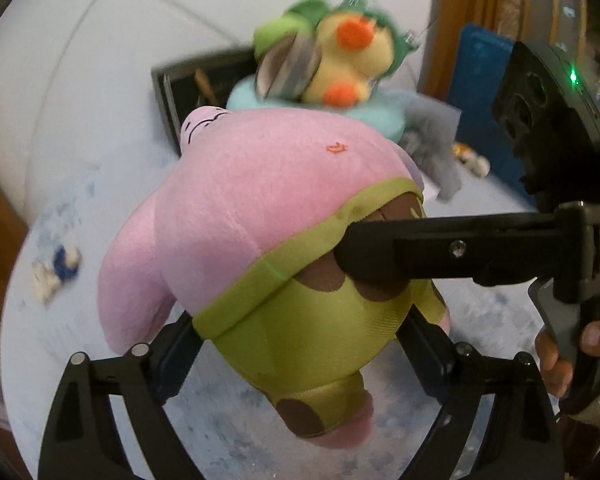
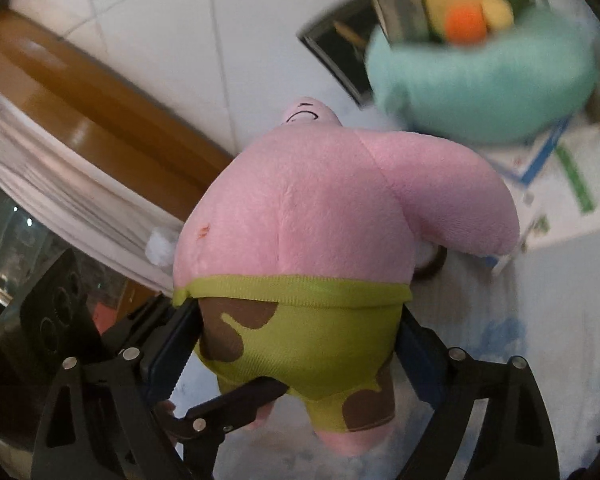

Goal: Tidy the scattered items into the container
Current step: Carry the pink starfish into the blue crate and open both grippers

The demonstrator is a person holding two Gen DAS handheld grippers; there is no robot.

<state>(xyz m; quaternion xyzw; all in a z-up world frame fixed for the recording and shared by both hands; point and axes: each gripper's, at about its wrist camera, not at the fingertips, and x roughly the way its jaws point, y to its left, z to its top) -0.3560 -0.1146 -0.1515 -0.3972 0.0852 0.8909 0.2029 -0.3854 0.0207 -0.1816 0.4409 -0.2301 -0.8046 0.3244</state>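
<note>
From the left wrist, the left gripper [image 1: 300, 332] is clamping the green shorts of the pink star-shaped plush toy [image 1: 260, 208], lifted short of the dark rectangular container [image 1: 168, 92]. A small blue-and-white item [image 1: 58, 270] is lying left of the plush, still untidied.

From the right wrist, the right gripper [image 2: 300, 344] is also squeezing the shorts; a teal plush [image 2: 480, 80] is already piled beyond, so the tidying looks partly done.
</note>
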